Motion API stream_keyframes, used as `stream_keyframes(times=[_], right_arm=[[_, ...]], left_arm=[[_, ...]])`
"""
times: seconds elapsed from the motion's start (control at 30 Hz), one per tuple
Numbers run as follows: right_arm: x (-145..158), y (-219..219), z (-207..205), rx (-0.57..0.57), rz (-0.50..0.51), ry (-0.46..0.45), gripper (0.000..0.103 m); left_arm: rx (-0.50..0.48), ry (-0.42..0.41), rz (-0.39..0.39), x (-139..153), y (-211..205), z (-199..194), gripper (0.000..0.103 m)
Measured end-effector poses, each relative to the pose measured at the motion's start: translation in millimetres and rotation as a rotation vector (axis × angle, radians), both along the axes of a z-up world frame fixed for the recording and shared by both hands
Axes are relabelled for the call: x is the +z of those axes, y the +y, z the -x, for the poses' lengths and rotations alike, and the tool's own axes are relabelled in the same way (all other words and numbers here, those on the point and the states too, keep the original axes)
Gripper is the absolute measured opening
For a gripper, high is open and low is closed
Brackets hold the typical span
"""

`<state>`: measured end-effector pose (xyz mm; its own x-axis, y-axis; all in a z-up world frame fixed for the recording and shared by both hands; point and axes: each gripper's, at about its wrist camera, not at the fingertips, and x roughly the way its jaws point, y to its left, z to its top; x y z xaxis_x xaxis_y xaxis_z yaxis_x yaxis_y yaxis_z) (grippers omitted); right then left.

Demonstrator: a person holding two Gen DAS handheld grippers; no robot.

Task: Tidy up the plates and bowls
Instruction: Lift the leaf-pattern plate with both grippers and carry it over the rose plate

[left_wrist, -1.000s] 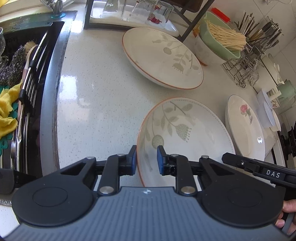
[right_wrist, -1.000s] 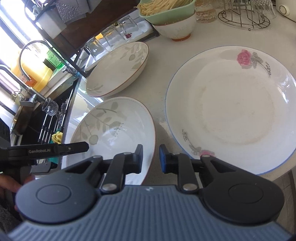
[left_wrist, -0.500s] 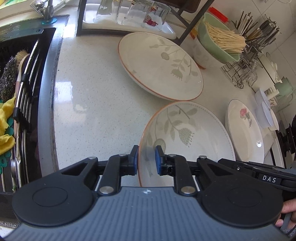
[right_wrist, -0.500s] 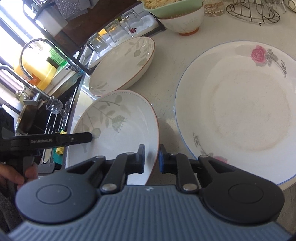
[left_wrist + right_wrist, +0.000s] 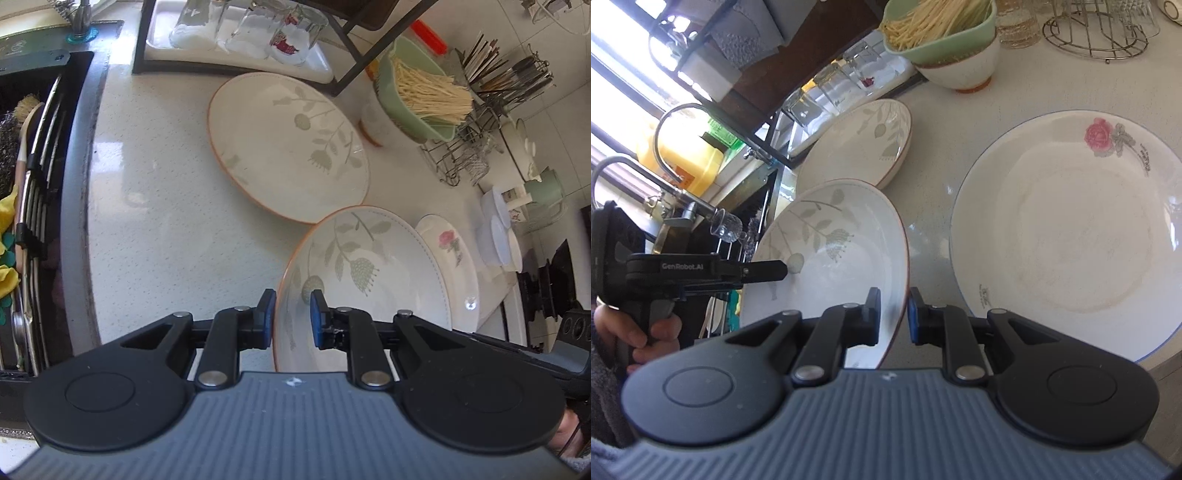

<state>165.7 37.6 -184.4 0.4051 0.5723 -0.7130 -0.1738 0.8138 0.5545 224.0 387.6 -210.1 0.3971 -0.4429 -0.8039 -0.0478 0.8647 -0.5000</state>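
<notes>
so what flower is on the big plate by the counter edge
A pink rose on the big plate, clearest in the right wrist view.

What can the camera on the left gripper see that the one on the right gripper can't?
Only the left wrist view shows the cutlery rack and the yellow cloth in the sink. Only the right wrist view shows the yellow bottle and curved tap. Both show the leaf-pattern plate clamped by both grippers, the rose plate and the noodle bowl.

Leaf plate (image 5: 369, 280) now off counter (image 5: 166, 206).
</notes>
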Motion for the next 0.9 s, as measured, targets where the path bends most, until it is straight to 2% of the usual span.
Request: stream_keyframes(times=[0.2,0.47,0.6,0.73,0.9], right_arm=[[11.3,-12.8,-4.1,-0.033,0.019,-0.025,0.018],[11.8,-47.5,-10.3,-0.072,0.001,-0.037,0.018],[11.2,-65.3,-18.5,-0.072,0.004,-0.037,0.018],[6.3,-85.1,-24.3,-0.074,0.004,-0.022,0.018],[1.7,-108.9,-29.6,-0.057,0.02,0.019,0.018]], left_arm=[[-0.05,-0.013,-0.008,12.1,-18.8,-10.3,0.021],[-0.066,0.004,0.029,11.4,-52.3,-19.6,0.022],[-0.069,0.021,0.009,9.3,-75.8,-24.1,0.022],[-0.066,0.036,0.027,4.6,-94.6,-33.2,0.022],[-0.068,0.018,0.006,5.8,-124.3,-41.2,0.022]])
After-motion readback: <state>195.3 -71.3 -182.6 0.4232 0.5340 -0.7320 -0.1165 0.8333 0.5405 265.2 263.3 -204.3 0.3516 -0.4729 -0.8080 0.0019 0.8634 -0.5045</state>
